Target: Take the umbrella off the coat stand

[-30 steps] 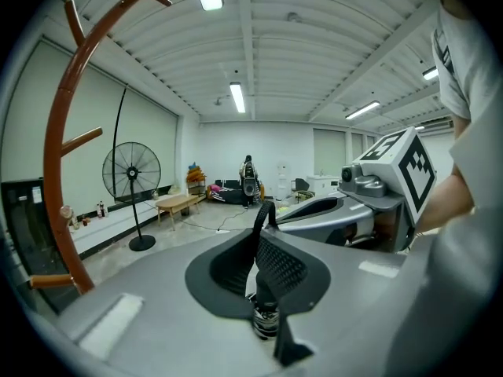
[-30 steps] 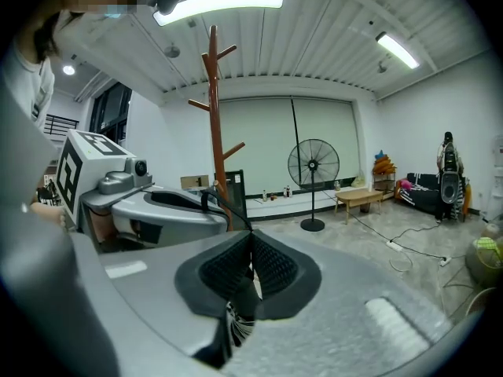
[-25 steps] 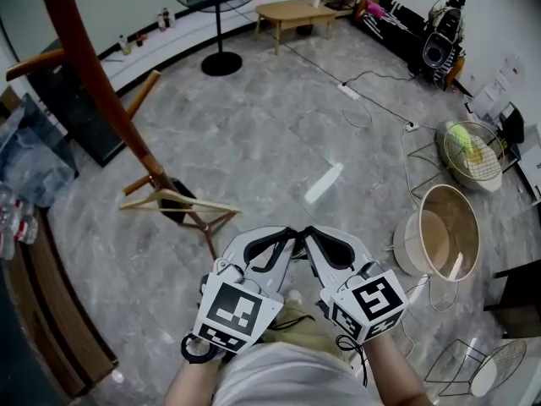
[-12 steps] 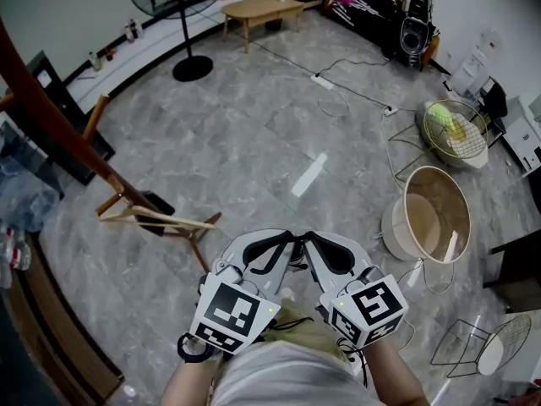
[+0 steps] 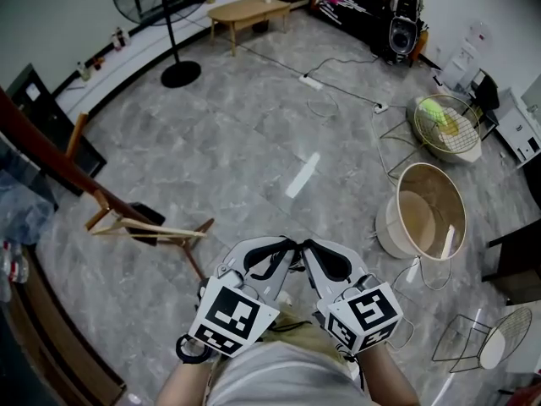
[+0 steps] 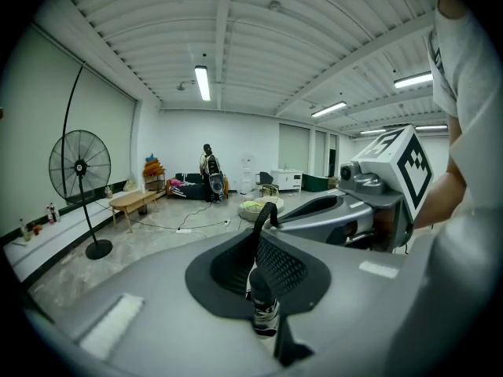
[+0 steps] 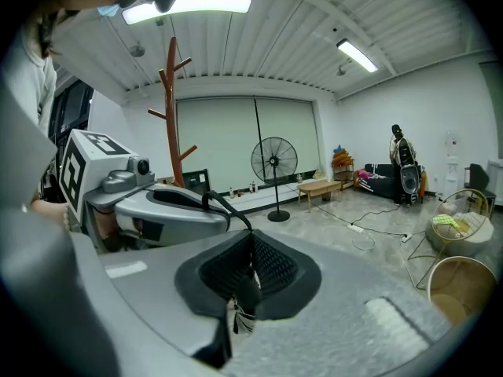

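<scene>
Although the task concerns an umbrella, none is visible in any view; the coat stand (image 7: 171, 108) shows bare upper pegs. The left tool (image 6: 261, 238) and right tool (image 7: 250, 242) are both clenched on nothing, held side by side, well apart from the stand, presumably because nothing graspable is within reach.

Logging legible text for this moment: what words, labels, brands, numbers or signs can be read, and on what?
Nothing reads as text in any view.
Left cube and right cube: black-and-white square marker patterns, no letters or numbers.
White sheets on the far wall: too small to read.
Bottles by the wall: labels too small.
Speaker: no brand legible.
</scene>
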A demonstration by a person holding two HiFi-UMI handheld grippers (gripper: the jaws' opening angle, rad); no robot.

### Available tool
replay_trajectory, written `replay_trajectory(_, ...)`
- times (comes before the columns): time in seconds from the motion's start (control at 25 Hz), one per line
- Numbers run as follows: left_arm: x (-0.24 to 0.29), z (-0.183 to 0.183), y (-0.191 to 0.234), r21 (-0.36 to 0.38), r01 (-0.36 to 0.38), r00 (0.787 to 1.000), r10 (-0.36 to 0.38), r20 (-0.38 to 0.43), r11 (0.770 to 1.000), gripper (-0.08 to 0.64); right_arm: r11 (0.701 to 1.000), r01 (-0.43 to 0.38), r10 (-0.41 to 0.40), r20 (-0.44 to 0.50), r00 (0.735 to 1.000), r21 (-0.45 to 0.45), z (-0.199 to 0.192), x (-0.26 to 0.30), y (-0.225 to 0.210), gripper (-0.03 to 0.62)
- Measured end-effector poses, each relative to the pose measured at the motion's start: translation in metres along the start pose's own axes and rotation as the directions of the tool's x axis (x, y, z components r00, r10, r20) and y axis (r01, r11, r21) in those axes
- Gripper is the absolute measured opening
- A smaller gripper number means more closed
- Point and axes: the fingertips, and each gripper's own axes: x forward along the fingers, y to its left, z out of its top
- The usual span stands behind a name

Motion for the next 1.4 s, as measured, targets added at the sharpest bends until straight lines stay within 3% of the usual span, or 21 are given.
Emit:
replay_trajectory(0.68,0.017,-0.004,-0.001,0.021,0.041,0.999,-0.040,-0.022,0.999,0.017,0.999,0.035,-0.035,-0.007,0.999,0.019,-0.009,0.003,-0.014,0.003)
replay_trajectory(1.4,0.014,-0.010,0.002,0.014,0.032,0.999,-0.032,-0.021,0.999,0.017,1.000,0.028,-0.028,-0.018,0.999,0.005,-0.013,0.007,-0.008,0.003)
